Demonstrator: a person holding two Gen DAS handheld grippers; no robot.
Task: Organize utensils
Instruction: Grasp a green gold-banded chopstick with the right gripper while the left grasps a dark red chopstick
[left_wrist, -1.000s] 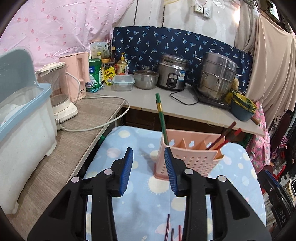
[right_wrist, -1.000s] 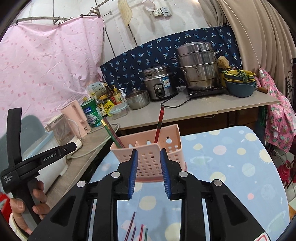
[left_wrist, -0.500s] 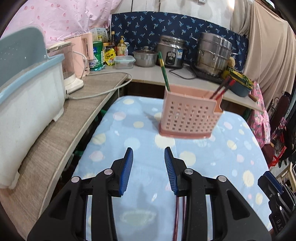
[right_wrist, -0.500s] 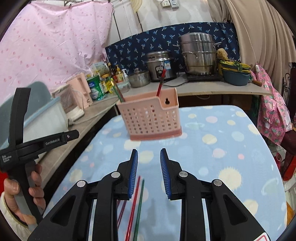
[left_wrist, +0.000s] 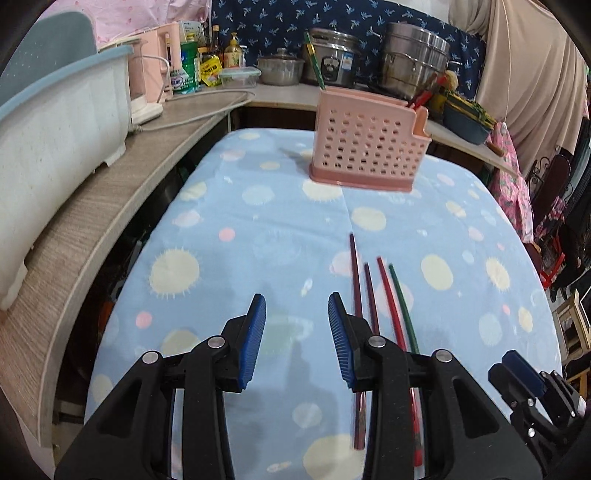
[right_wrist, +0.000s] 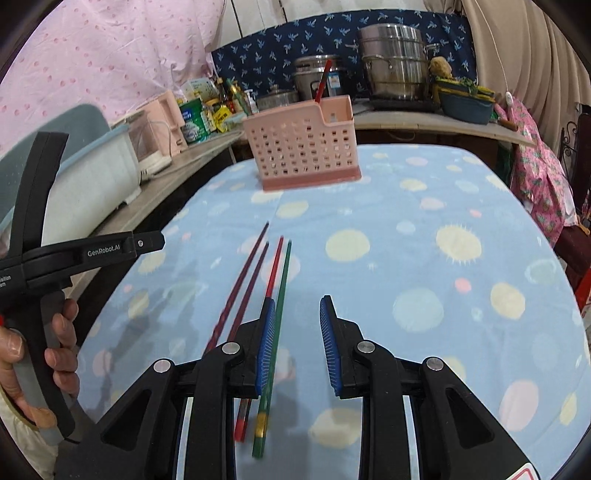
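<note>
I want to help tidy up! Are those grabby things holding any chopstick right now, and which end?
Nothing is held. Both hand-held grippers, left and right, are open and empty above the four loose chopsticks lying on the blue spotted cloth.

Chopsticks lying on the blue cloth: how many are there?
4, side by side before the pink holder: two dark maroon chopsticks on the left, then a red chopstick, then a green chopstick. Their lower ends are partly hidden.
</note>
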